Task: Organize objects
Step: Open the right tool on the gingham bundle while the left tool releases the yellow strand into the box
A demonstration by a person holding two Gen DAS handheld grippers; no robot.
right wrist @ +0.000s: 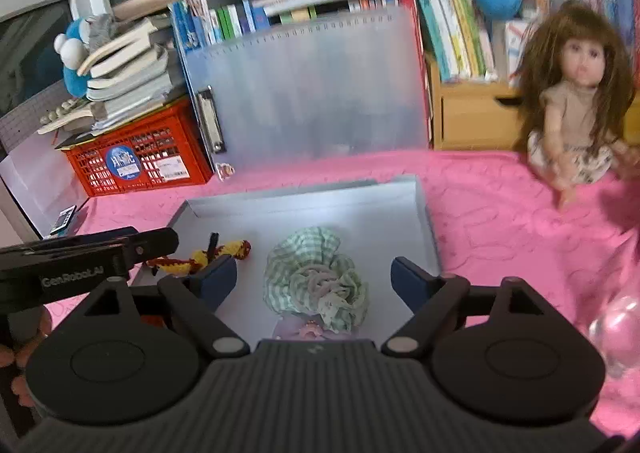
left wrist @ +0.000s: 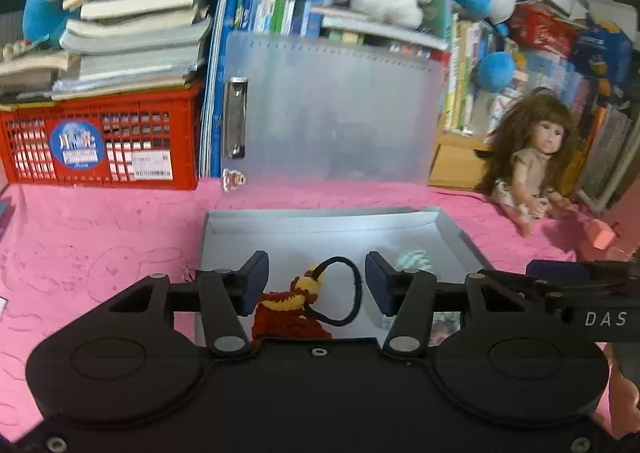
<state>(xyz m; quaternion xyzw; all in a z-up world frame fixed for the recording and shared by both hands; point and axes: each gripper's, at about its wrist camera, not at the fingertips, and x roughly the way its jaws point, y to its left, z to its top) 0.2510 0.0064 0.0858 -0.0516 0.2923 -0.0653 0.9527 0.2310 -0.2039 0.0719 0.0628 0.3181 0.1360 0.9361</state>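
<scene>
A pink quilted cover (left wrist: 100,237) spreads below a red crate (left wrist: 100,141), stacked books and a seated doll (right wrist: 576,101) (plush toys above). On it sits a grey tray (right wrist: 424,221) holding a crocheted hair tie (left wrist: 292,309) and green gingham scrunchie (right wrist: 316,277). The left gripper (left wrist: 316,285) and right gripper (right wrist: 314,285) hover over them, jaws apart, empty.

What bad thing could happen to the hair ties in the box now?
1. The black elastic loop of the red and yellow crochet hair tie stands up between the open left gripper pads; it might snag as the gripper moves.
2. The green checked scrunchie lies loose under the open right gripper in the shallow grey box and could be dragged out.
</scene>
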